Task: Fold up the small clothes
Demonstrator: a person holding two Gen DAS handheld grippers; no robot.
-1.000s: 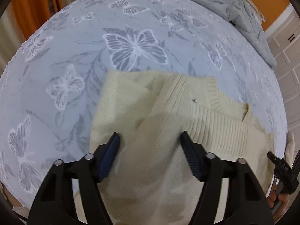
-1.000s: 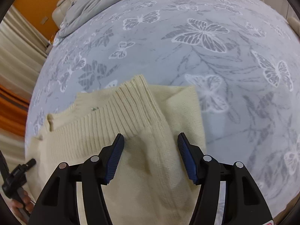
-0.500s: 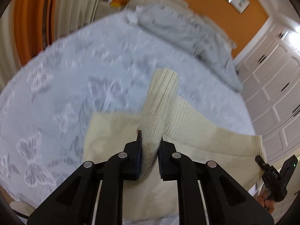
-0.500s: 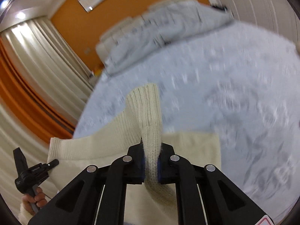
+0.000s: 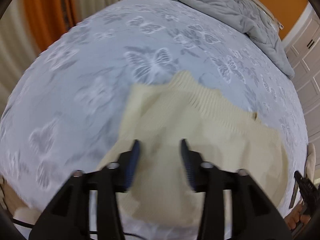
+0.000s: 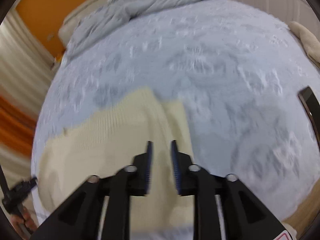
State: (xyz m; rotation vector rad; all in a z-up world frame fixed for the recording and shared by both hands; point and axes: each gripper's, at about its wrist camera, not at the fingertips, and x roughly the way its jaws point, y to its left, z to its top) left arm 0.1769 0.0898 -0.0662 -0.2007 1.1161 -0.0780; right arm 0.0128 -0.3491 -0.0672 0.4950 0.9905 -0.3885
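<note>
A cream knitted sweater [image 5: 210, 128] lies folded on the butterfly-print bedspread [image 5: 100, 70], its ribbed hem toward the far side. It also shows in the right wrist view [image 6: 112, 136]. My left gripper [image 5: 160, 148] is open and empty just above the sweater's left part. My right gripper [image 6: 161, 148] is partly open with a narrow gap, empty, above the sweater's right part. Both views are motion-blurred.
A crumpled grey duvet [image 5: 236, 14] lies at the far end of the bed. A dark phone-like object [image 6: 309, 104] lies at the bed's right side. White wardrobe doors [image 5: 306, 60] stand to the right, orange curtains [image 5: 50, 12] to the left.
Half a second ago both grippers were shut on lifted folds of the sweater. Now both have let go and opened, and the sweater lies flat on the bed.
</note>
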